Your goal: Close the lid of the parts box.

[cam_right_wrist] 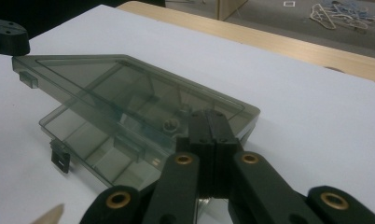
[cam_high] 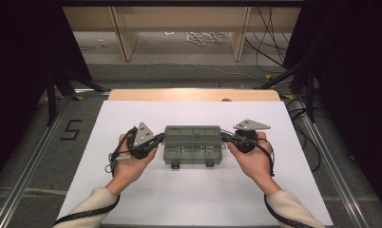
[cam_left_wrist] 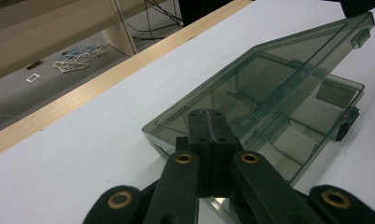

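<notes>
Even overhead light leaves the white bench [cam_high: 194, 190] bright, almost washed out, while the high view's side edges fall into deep black. Beneath each gripper shadows are faint. Both gripper views are grainy, with soft, blurred backgrounds

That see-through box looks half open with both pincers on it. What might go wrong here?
1. The smoky clear plastic lid is raised, pinched only at its side edges by the left gripper and right gripper; either could slip and let it drop shut.
2. The compartment box's base looks unheld on the white table, so it may slide or tip.
</notes>
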The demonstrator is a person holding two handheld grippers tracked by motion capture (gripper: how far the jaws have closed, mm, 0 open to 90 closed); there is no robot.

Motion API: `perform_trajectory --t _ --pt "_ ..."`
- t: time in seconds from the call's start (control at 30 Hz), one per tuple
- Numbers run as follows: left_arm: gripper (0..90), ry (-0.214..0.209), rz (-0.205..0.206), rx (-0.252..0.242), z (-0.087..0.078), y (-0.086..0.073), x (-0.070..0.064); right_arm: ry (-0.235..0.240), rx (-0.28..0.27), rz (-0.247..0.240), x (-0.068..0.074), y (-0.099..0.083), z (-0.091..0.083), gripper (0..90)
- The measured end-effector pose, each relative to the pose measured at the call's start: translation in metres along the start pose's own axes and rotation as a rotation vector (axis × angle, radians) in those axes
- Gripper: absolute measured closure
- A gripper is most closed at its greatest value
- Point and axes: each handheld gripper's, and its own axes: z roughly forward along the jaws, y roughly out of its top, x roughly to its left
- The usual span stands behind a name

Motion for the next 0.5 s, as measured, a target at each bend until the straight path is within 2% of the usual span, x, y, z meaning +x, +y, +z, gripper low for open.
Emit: perform_trajectory --t 0.03,0.07,0.1,0.17,0.2,0.33,0.47,0.5 --pt "89.7 0.011 0.029 -0.007 0.0002 0.0001 0.0012 0.003 0.005 0.007 0.0003 -0.0004 -0.0003 90.0" --pt "89.7 0.003 0.002 0.007 -0.0001 -0.0012 -0.0006 0.005 0.004 0.006 0.0003 -0.0010 0.0001 90.0" --pt "89.7 0.007 0.028 -0.001 0.0002 -0.0011 0.0008 -0.008 0.011 -0.005 0.0002 -0.0017 0.0005 90.0" --pt "89.7 0.004 0.039 0.002 0.0002 -0.0017 0.0010 0.004 0.016 0.008 0.0006 -0.0030 0.0003 90.0" --pt "89.7 0.000 0.017 0.012 -0.0001 -0.0026 -0.0007 0.005 0.010 -0.005 -0.0001 -0.0041 0.0019 90.0" --pt "89.7 -0.001 0.043 0.008 0.0011 -0.0034 -0.0007 0.011 0.029 0.005 0.0000 -0.0057 0.0016 90.0" --pt "89.7 -0.006 0.032 0.014 0.0020 -0.0043 -0.0031 0.016 0.031 0.001 0.0005 -0.0073 0.0024 90.0" --pt "89.7 -0.008 0.051 0.029 0.0011 -0.0041 -0.0021 0.012 0.041 -0.004 0.0006 -0.0073 0.0020 90.0"
